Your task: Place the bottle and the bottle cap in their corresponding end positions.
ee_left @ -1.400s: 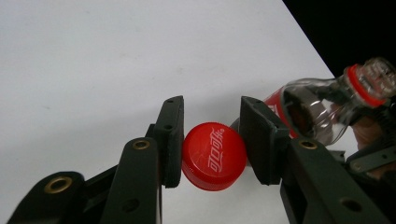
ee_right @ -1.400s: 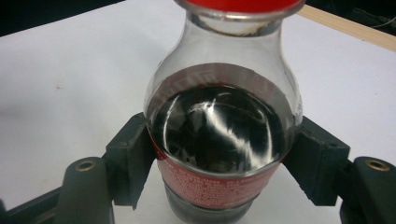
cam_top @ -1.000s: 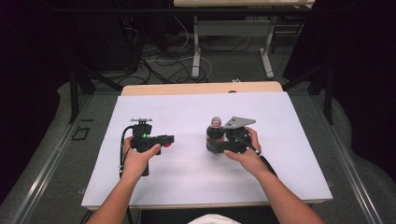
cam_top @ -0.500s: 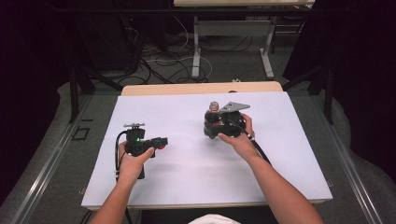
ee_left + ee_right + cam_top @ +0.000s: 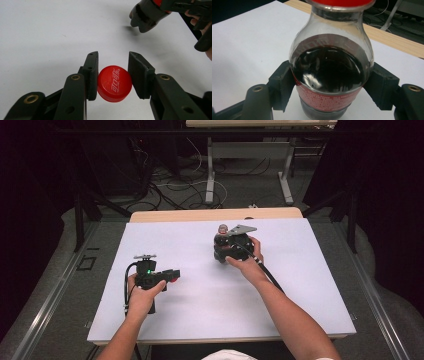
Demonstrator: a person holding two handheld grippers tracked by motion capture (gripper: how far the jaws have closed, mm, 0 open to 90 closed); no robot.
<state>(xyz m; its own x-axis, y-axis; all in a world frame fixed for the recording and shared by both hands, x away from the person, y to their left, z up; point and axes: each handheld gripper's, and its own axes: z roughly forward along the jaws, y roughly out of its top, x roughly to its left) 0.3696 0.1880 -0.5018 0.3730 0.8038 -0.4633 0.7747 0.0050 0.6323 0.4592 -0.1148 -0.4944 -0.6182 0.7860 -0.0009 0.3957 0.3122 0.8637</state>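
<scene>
Since the earlier high view, we see the right gripper (image 5: 223,251) has carried its bottle (image 5: 221,240) away from us toward the far edge of the surface (image 5: 200,320), while the left gripper (image 5: 172,275) has drifted slightly nearer and to the left.

From the right gripper view, the bottle (image 5: 329,75) sits squarely between the 2 jaws, clamped at its red label band, dark cola filling the shoulder; its neck runs out past the top of that view, so we cannot tell there whether it is capped. The left gripper view shows a red cap (image 5: 114,83) pinched edge-on between the 2 jaws of that gripper (image 5: 113,75), logo facing the camera, just above the white surface. The bottle's base (image 5: 143,17) hangs in the top right of that view, well apart from the cap.

We judge the step in hand to be bringing the cap and bottle together or parting them. To do it well, we keep the bottle upright so nothing spills, hold both grips firm, and keep the cap level to the mouth.
</scene>
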